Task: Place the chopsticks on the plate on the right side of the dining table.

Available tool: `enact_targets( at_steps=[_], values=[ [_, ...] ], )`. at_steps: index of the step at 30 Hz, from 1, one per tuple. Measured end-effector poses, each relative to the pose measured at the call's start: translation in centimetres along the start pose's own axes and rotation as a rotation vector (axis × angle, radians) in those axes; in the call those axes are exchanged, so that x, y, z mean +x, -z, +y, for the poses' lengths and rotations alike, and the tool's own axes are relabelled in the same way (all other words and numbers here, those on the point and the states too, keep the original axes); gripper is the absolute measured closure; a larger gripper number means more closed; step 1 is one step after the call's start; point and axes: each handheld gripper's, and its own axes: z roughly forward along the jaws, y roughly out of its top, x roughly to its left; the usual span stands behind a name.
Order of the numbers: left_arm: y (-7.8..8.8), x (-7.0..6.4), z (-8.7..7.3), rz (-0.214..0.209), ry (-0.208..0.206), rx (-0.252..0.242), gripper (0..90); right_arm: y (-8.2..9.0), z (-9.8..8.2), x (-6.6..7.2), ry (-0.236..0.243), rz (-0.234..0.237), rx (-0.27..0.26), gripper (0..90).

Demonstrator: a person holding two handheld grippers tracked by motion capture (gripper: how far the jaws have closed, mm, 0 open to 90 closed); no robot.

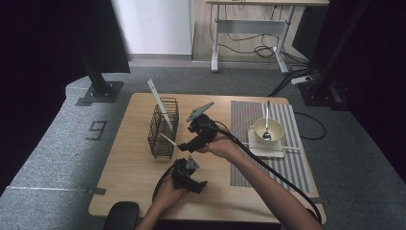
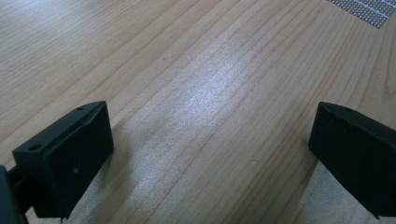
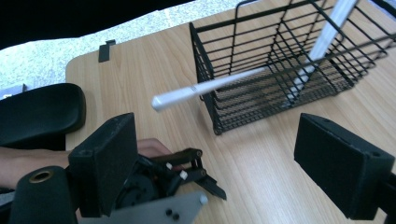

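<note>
Right gripper (image 1: 184,143) hangs just beside the wire basket (image 1: 163,128), jaws apart and empty, probably lining up that poking-out white stick (image 3: 205,89).

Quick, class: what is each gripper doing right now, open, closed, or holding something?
Left gripper: open, nothing between its jaws.
Right gripper: open, holding nothing, near the wire basket.

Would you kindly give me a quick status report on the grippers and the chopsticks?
Left gripper open over bare table. Right gripper open, jaws empty, facing wire basket. Two white chopsticks in basket, one poking out the side. Path clear.
</note>
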Motion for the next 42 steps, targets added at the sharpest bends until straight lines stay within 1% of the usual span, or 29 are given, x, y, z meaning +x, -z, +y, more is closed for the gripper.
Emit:
enact_targets(
  at_steps=[2,3,5,8,10,11,12,13,15,19,20,21,23,25,26,30,32,34,36,42],
  values=[
    [0.0,0.0,0.0,-0.001,0.000,-0.002,0.0,-0.5,0.2,0.1,0.005,0.007,-0.006,15.5],
    [0.0,0.0,0.0,-0.002,0.000,-0.002,0.0,-0.7,0.3,0.2,0.005,0.007,0.000,15.6],
    [0.0,0.0,0.0,-0.001,0.000,0.000,0.0,-1.3,0.5,0.3,0.016,-0.007,0.010,16.9],
    [0.0,0.0,0.0,0.000,-0.002,0.001,0.0,-2.1,0.8,0.6,0.023,-0.014,0.020,20.0],
    [0.0,0.0,0.0,-0.001,-0.002,0.000,0.0,-2.5,0.8,0.7,0.019,-0.008,0.013,24.7],
    [0.0,0.0,0.0,-0.002,-0.005,0.002,0.0,-2.7,0.8,0.7,0.010,-0.005,0.016,25.2],
    [0.0,0.0,0.0,-0.002,-0.002,-0.001,0.0,-2.9,0.9,0.7,-0.001,-0.013,0.022,25.3],
    [0.0,0.0,0.0,-0.002,0.000,-0.003,0.0,-3.1,0.9,0.8,-0.001,-0.022,0.026,26.8],
    [0.0,0.0,0.0,-0.002,-0.002,0.000,0.0,-3.3,1.0,0.9,0.006,-0.027,0.029,32.0],
    [0.0,0.0,0.0,-0.003,-0.003,-0.001,0.0,-3.7,1.2,1.3,0.002,-0.027,0.032,41.3],
    [0.0,0.0,0.0,-0.003,-0.003,0.000,0.0,-3.8,1.2,1.3,0.002,-0.026,0.032,45.0],
    [0.0,0.0,0.0,-0.003,-0.003,0.000,0.0,-3.8,1.2,1.4,0.007,-0.019,0.035,49.1],
    [0.0,0.0,0.0,-0.004,-0.005,0.000,0.0,-3.9,1.1,1.5,0.015,-0.013,0.034,52.8],
    [0.0,0.0,0.0,-0.003,-0.003,0.000,0.0,-3.9,1.2,1.7,0.021,-0.008,0.037,58.6],
    [0.0,0.0,0.0,-0.003,-0.003,0.000,0.0,-3.8,1.2,1.8,0.027,-0.013,0.039,59.5],
    [0.0,0.0,0.0,-0.004,-0.005,0.000,0.0,-3.6,1.3,2.5,0.070,-0.069,0.046,63.3],
    [0.0,0.0,0.0,-0.005,-0.004,0.000,0.0,-3.4,1.3,2.7,0.093,-0.101,0.040,66.3],
    [0.0,0.0,0.0,-0.004,-0.005,0.000,0.0,-3.1,1.5,2.9,0.110,-0.122,0.037,68.5],
    [0.0,0.0,0.0,-0.004,-0.005,0.000,0.0,-2.8,1.6,2.8,0.113,-0.136,0.037,69.9],
    [0.0,0.0,0.0,-0.004,-0.003,-0.001,0.0,-2.0,1.8,2.2,0.099,-0.177,0.026,74.1]
  ],
)
